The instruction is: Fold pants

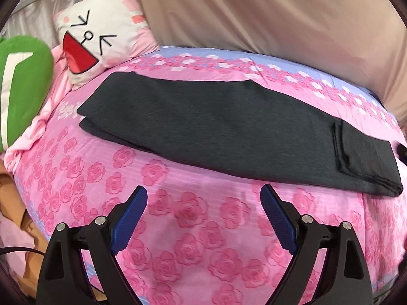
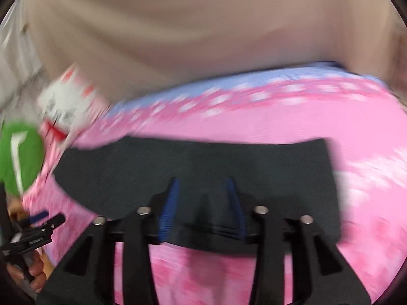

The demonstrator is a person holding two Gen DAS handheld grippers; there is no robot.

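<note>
Dark grey pants [image 1: 218, 127] lie flat on the pink floral bedspread [image 1: 178, 228], folded lengthwise, waistband end at the right, leg ends at the left. My left gripper [image 1: 203, 198] is open and empty, above the bedspread short of the pants' near edge. In the blurred right wrist view the pants [image 2: 193, 162] stretch across the middle. My right gripper [image 2: 202, 185] hovers over their near edge, fingers apart, holding nothing. The left gripper [image 2: 43, 219] shows at the far left of that view.
A white and pink rabbit-face pillow [image 1: 101, 38] and a green cushion [image 1: 20, 86] lie at the bed's left end. A beige curtain [image 1: 254, 12] hangs behind the bed. A person's hand [image 2: 38, 269] holds the left gripper.
</note>
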